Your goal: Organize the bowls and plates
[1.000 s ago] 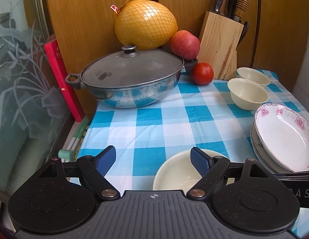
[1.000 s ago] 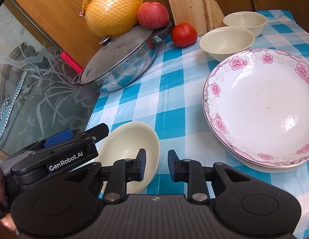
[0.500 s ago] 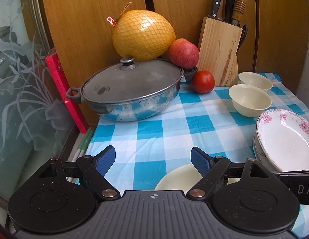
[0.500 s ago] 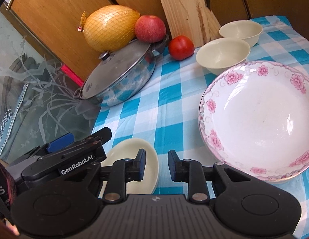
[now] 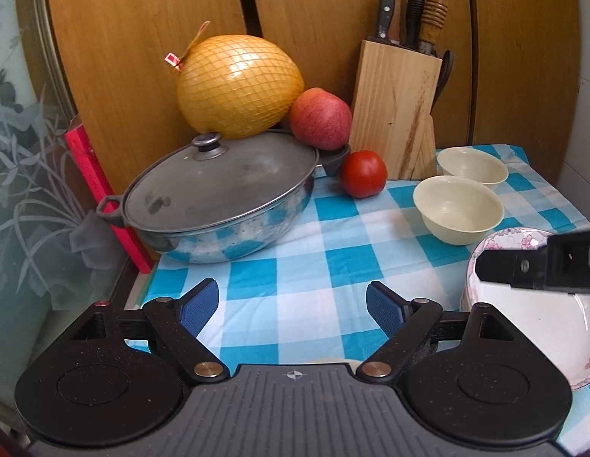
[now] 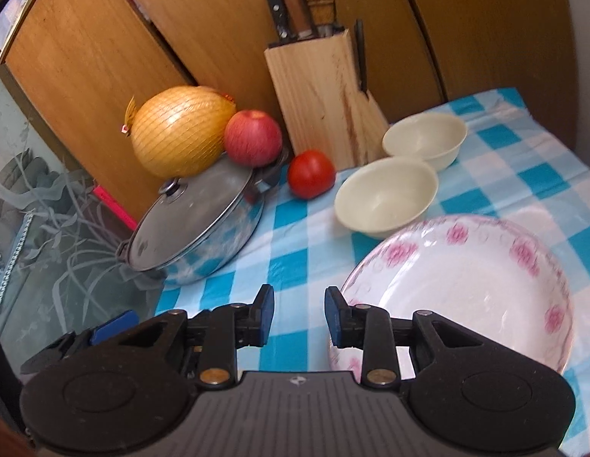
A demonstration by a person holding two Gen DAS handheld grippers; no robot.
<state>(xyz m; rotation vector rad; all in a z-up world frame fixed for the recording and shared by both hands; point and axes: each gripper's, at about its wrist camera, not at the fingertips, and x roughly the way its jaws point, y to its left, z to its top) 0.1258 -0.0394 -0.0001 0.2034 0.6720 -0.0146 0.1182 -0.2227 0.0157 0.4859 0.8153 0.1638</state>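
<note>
Bowls are sitting unstacked beside flowered plates; sorting is remaining. I am opening my empty right gripper; left gripper is gaping, opening, empty.

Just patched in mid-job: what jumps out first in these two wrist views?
A netted pomelo and a red apple perched on the lidded wok at the back left. At the right, a pink-flowered dish lies in front of two cream bowls, near the knife block.

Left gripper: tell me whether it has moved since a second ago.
Yes. The left gripper has drawn back from the table: the cream bowl that sat between its fingers has nearly slipped under its body.
</note>
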